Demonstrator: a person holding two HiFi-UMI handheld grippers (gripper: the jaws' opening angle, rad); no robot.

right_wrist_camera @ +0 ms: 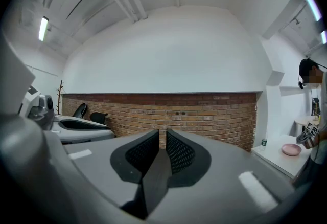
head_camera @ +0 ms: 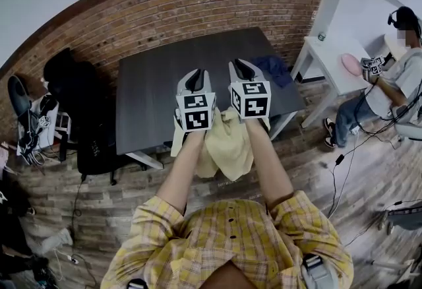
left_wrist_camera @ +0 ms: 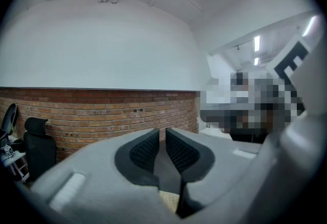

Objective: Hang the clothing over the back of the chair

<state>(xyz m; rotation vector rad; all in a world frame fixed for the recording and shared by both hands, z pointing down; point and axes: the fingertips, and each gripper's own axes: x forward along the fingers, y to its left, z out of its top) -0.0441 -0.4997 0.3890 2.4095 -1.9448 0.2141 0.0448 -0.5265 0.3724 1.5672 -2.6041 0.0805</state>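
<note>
Exposed brick wall backs a dark table, with a black chair standing off the table's left edge and a blue cloth lying at its far right corner. Yellow garment hangs clear of the table's near edge, suspended beneath both tools. Left gripper is closed to a thin slit, and its own view shows a patch of pale yellow fabric low between the jaws. Right gripper is likewise closed to a slit. Its own view shows no cloth, but the head view has the garment hanging directly beneath it, so it is judged to be gripping too. Both tools are held side by side, nearly touching, pointing toward the wall. Assessment: the garment is lifted but not yet at the chair, which is well apart to the left. To do the step well, spread the two tools so the cloth opens flat, carry it above the chair back, lower it with roughly equal lengths on either side, and release only once the weight rests on the back. Risk noted: bunched fabric may slide off. Legible writing: none found, and the marker cubes carry only black-and-white square patterns
</note>
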